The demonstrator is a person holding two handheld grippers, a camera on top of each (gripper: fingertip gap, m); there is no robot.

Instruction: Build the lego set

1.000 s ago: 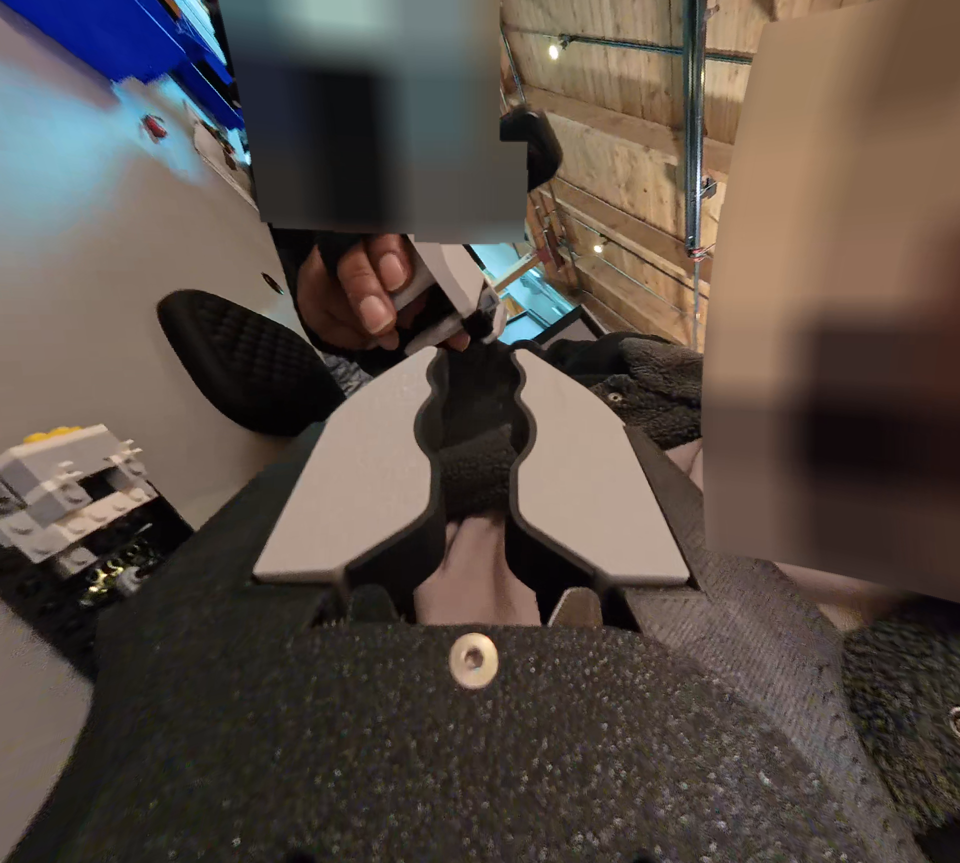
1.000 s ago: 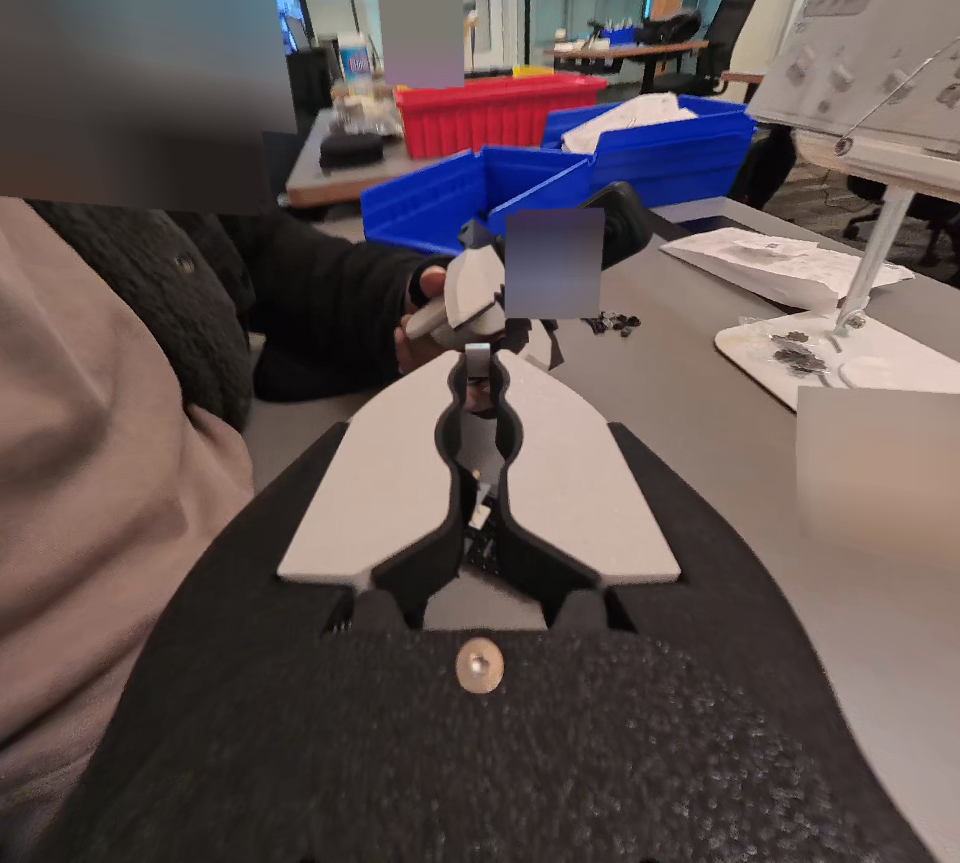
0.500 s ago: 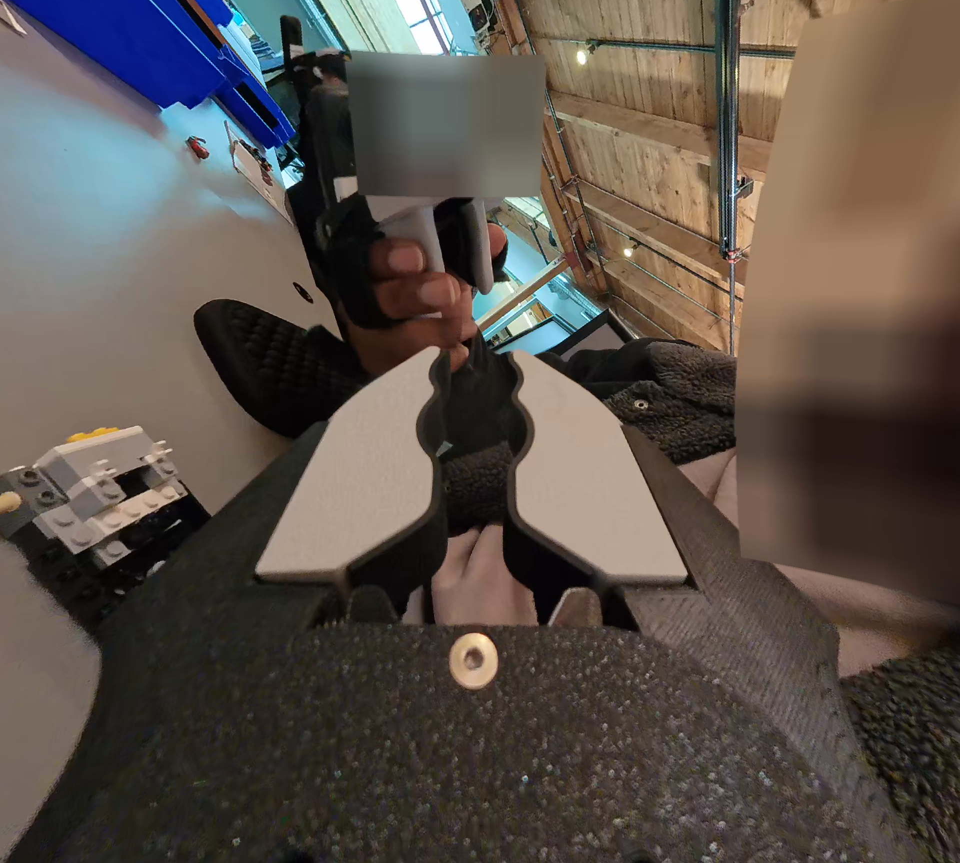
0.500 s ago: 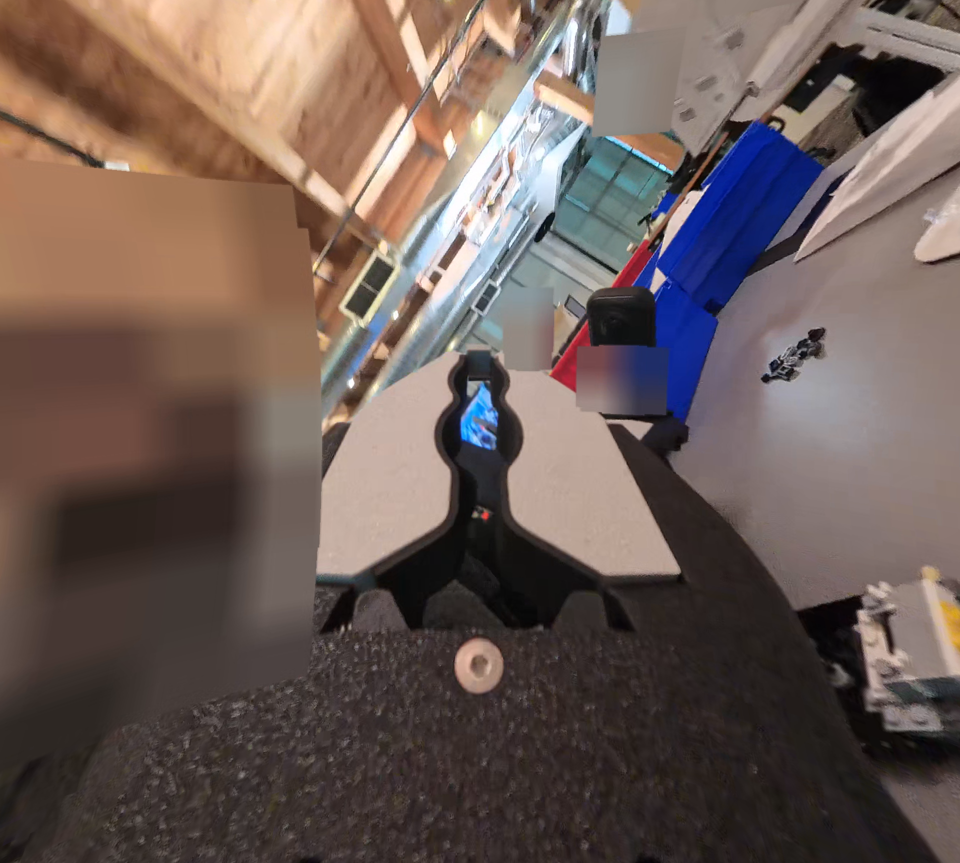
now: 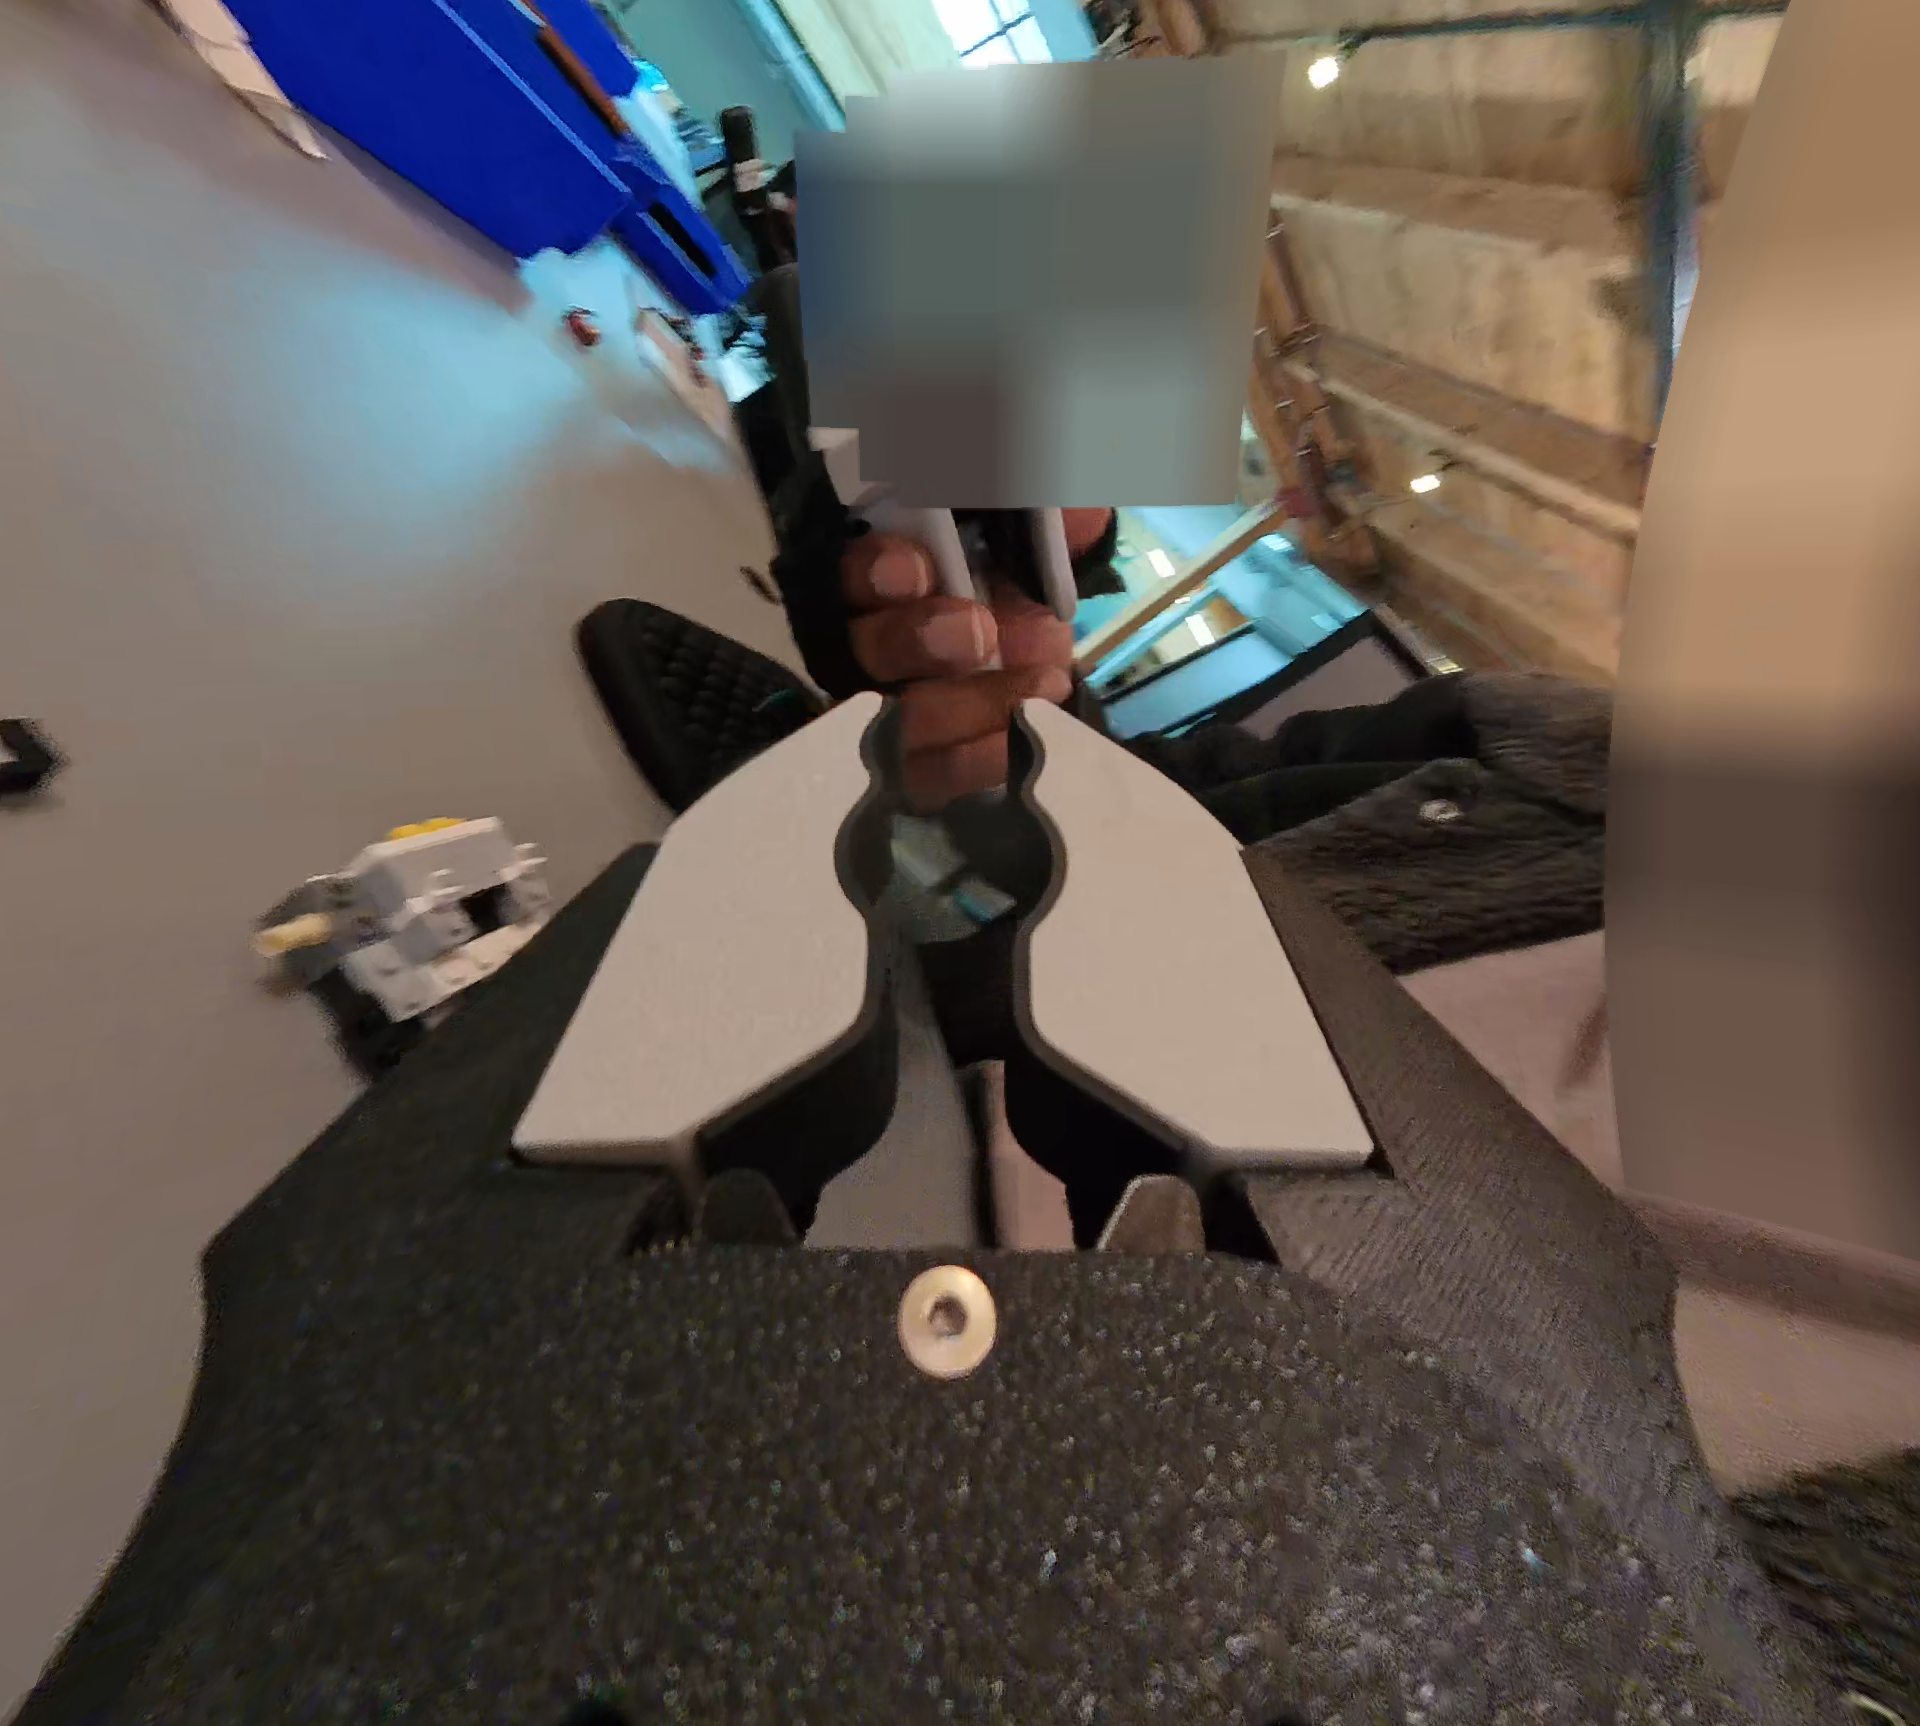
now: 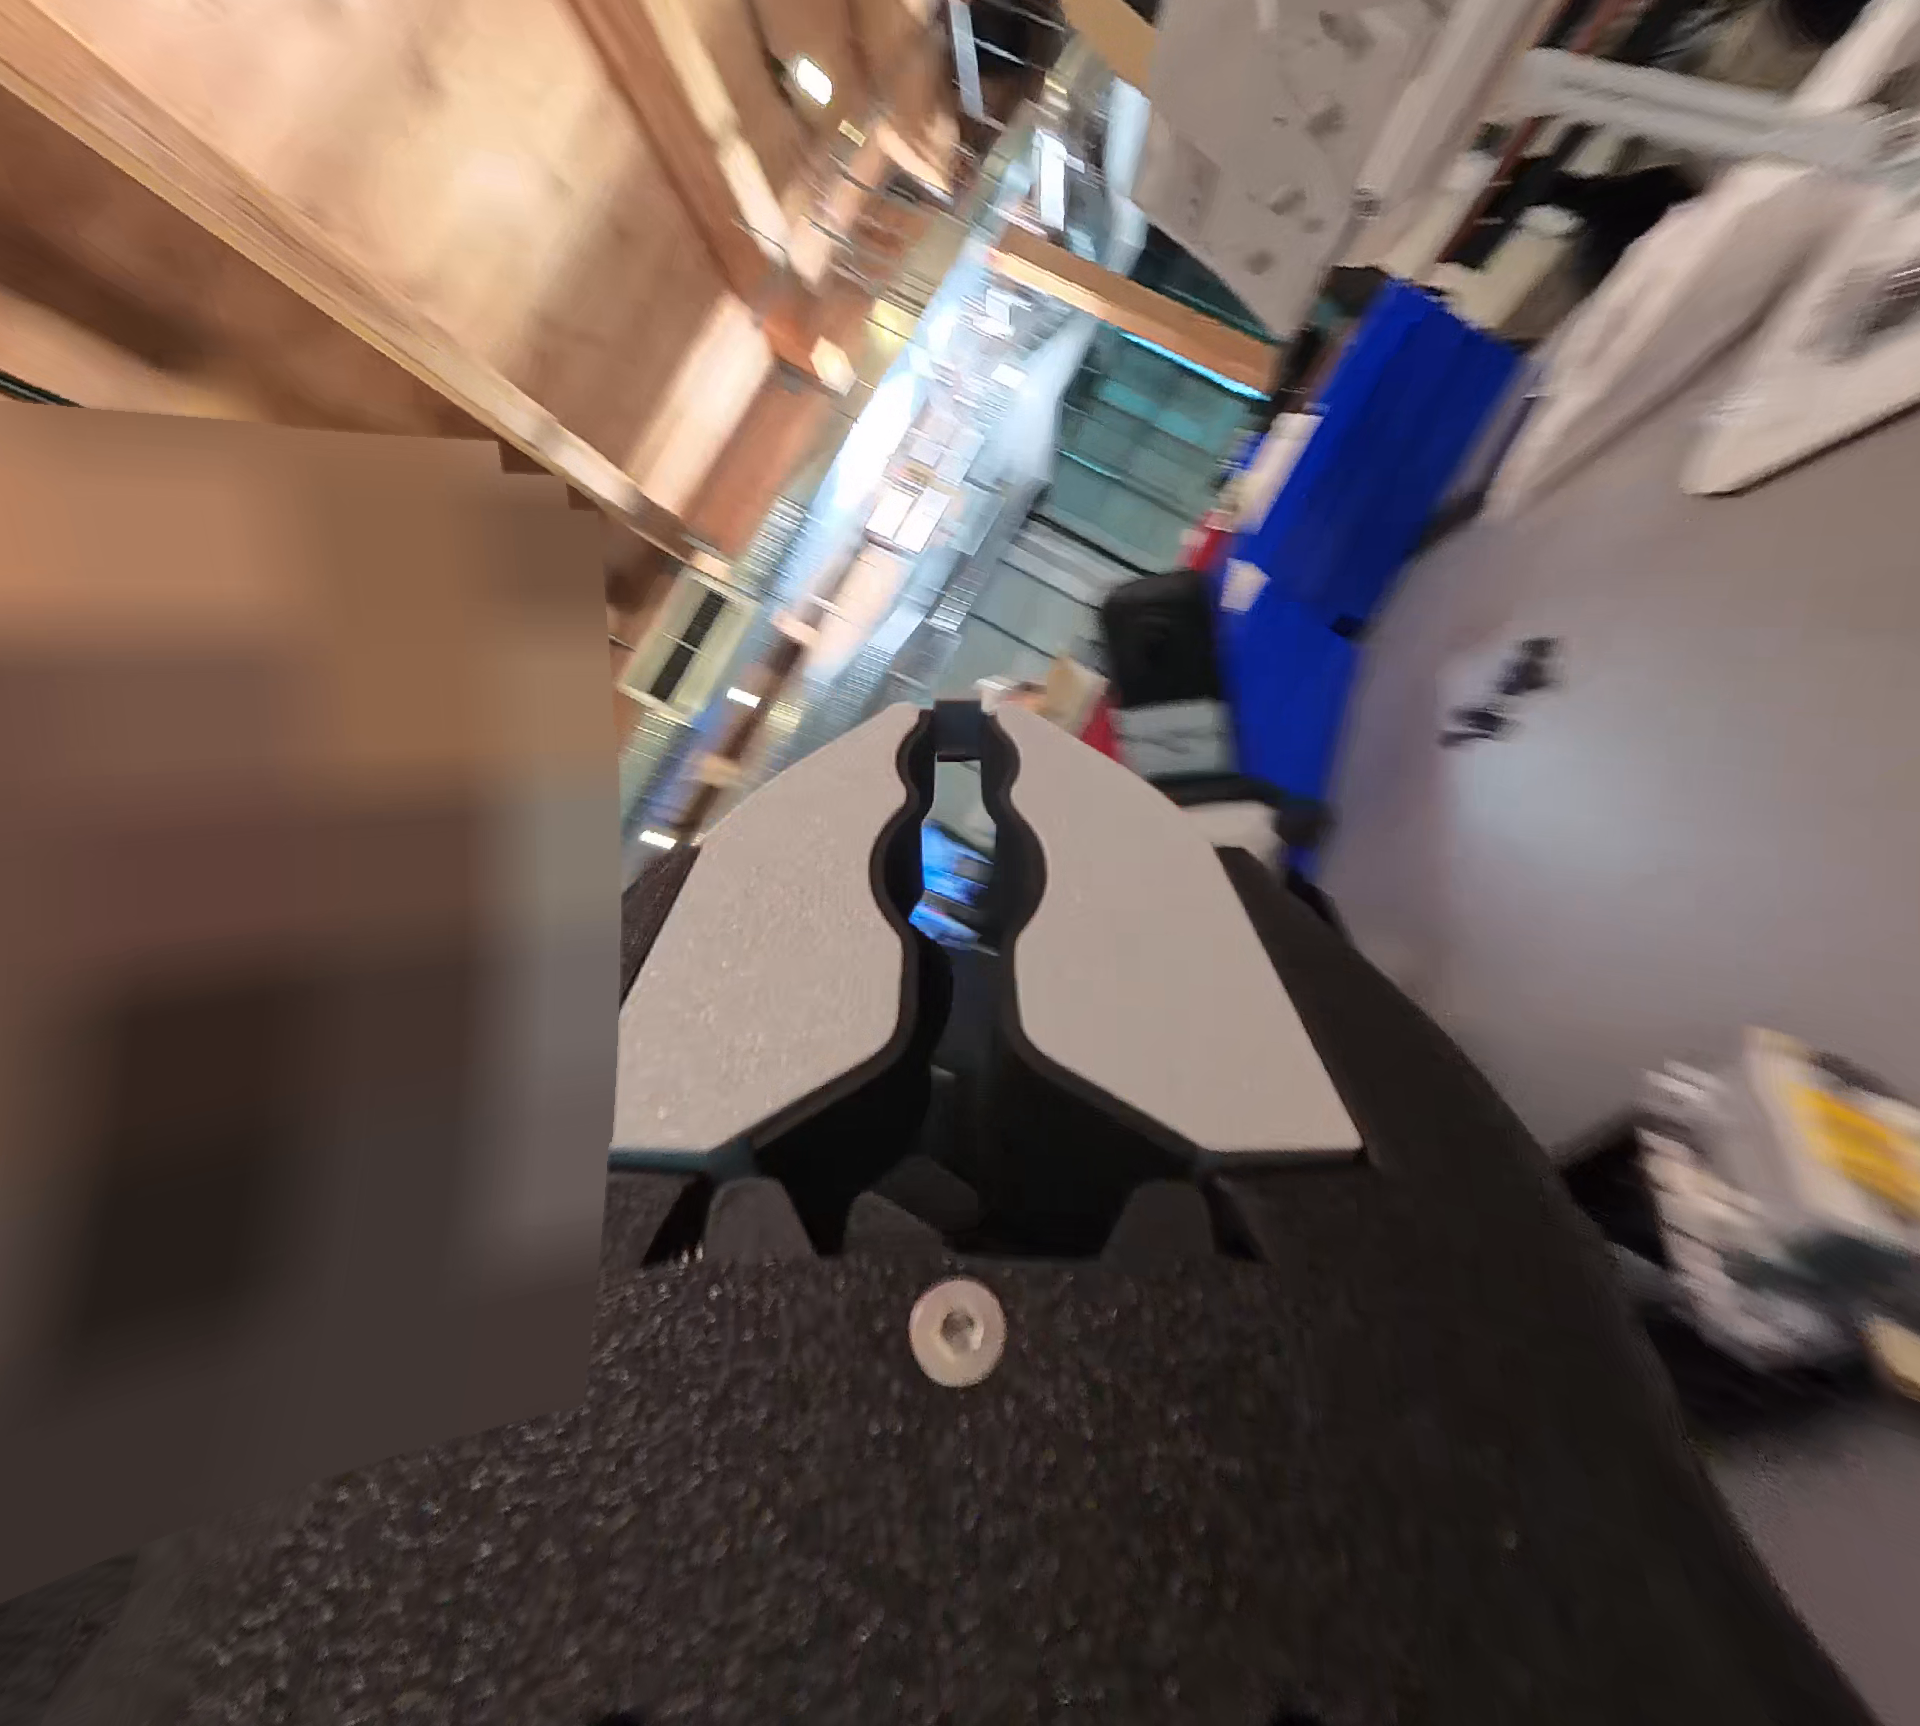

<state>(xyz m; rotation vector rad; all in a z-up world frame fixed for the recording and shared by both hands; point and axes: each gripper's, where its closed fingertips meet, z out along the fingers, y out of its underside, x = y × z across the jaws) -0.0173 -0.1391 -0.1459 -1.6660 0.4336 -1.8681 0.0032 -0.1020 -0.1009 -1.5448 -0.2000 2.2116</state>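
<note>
- Lego model (image 5: 400,923): partly built grey and white block with a yellow piece on top, sitting on the grey bench (image 5: 260,481), down and to the left of the left tongs (image 5: 948,731). The right wrist view shows the same model (image 6: 1787,1198) at lower right, blurred, with a yellow panel.
- Progress (judgement): body of several layers is assembled; more remains, since loose dark pieces (image 6: 1501,689) lie apart on the bench and one piece is in hand.
- Right tongs (image 6: 961,726): jaws close together, clamped on a small dark piece (image 6: 958,734) at the very tip; its shape is too blurred to tell.
- Left tongs: jaws a narrow gap apart; nothing seen gripped at the tip. A small grey and blue thing shows in the gap lower down, but I cannot tell whether it is held or lies behind.
- Both tongs are raised off the bench, tilted, facing each other; the person's hand (image 5: 956,648) on the other gripper's handle shows just beyond the left tips.
- Next (judgement): bring the held piece down to the model and seat it.
- Surroundings: blue bins (image 5: 416,45) at the bench's far edge; white instruction stand (image 6: 1299,14).
- Writing: none legible; strong motion blur, and no brand mark can be made out.
</note>
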